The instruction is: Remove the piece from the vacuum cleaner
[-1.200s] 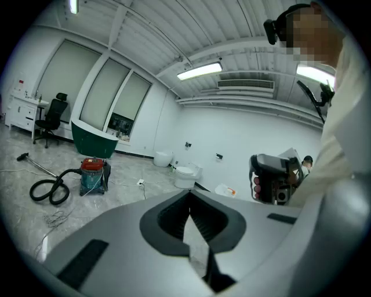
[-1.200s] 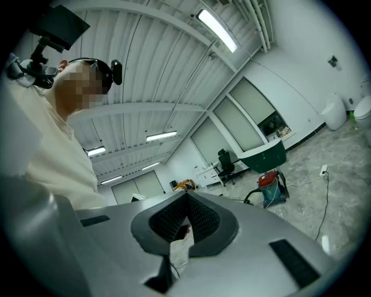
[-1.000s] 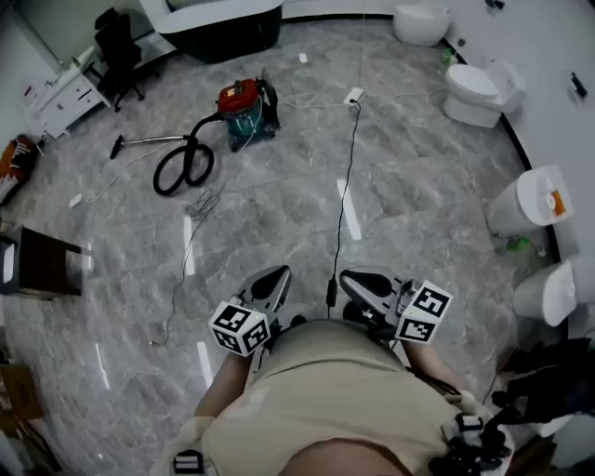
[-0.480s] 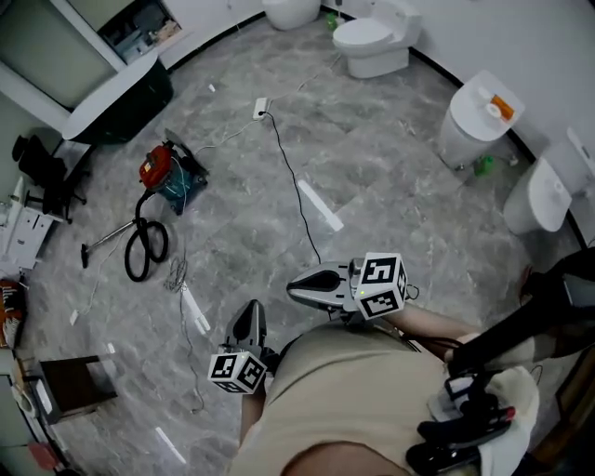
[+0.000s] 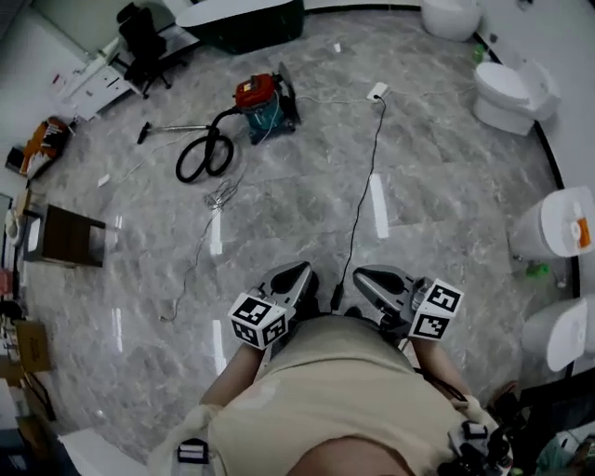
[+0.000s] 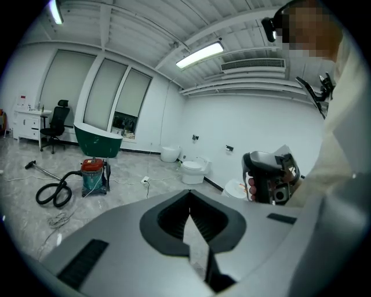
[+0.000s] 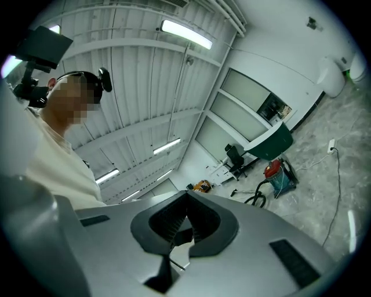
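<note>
The vacuum cleaner (image 5: pixel 265 104), red on top with a teal body, stands far off on the grey marble floor. Its black hose (image 5: pixel 204 158) lies coiled to its left and a wand (image 5: pixel 172 129) runs further left. Both grippers are held close to the person's chest, far from it. My left gripper (image 5: pixel 300 271) and right gripper (image 5: pixel 359 276) point forward side by side, both shut and empty. The left gripper view shows the vacuum cleaner (image 6: pixel 93 174) small at the left beyond the shut left gripper (image 6: pixel 189 200). The right gripper view has it (image 7: pixel 279 174) at the right, past the shut right gripper (image 7: pixel 186 200).
A black cable (image 5: pixel 359 200) runs from a white power strip (image 5: pixel 377 91) toward the person. Toilets (image 5: pixel 509 93) and other white fixtures (image 5: pixel 558 223) line the right wall. A dark low table (image 5: pixel 65 237) stands left. A dark green tub (image 5: pixel 244 17) and an office chair (image 5: pixel 144 37) are at the back.
The head view swung off to one side and back, so the vacuum sits upper middle again. The right gripper, turned sideways half a second ago, points forward beside the left one.
</note>
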Tool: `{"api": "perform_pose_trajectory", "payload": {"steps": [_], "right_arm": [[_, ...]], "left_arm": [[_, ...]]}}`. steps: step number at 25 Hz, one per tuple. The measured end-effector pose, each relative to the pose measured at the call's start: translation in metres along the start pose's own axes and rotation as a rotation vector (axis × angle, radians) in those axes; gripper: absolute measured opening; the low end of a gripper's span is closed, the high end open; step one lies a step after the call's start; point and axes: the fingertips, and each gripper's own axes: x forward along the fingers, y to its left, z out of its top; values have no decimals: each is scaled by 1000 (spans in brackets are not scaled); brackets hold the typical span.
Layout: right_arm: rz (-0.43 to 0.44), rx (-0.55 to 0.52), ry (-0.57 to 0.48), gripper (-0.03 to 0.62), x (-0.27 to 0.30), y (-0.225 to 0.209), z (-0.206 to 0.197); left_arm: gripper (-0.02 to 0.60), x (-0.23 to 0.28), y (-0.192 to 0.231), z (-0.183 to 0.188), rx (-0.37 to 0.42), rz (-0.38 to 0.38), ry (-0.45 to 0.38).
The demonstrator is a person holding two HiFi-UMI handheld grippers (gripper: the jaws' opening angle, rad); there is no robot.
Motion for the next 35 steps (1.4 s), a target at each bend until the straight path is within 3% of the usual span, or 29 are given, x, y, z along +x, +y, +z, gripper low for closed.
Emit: {"api": "perform_pose_trajectory", "payload": {"steps": [9, 15, 22, 28, 35], "right_arm": [[-86, -22, 31, 2, 39, -36, 15], [-102, -56, 102, 2, 109, -55, 20], [-139, -111, 130, 2, 184, -75, 32], [-162, -108, 124, 2, 228, -91, 43], [-165, -114, 169, 2, 266, -96, 36]], "left_arm": [[5, 18, 56, 15, -25, -29, -15], [5, 6, 140, 37, -37, 4, -34], [5, -1, 211, 70, -28, -29, -76], [5, -4, 252, 85, -12, -37, -81], [5, -20, 292, 91, -71, -6, -138]]}}
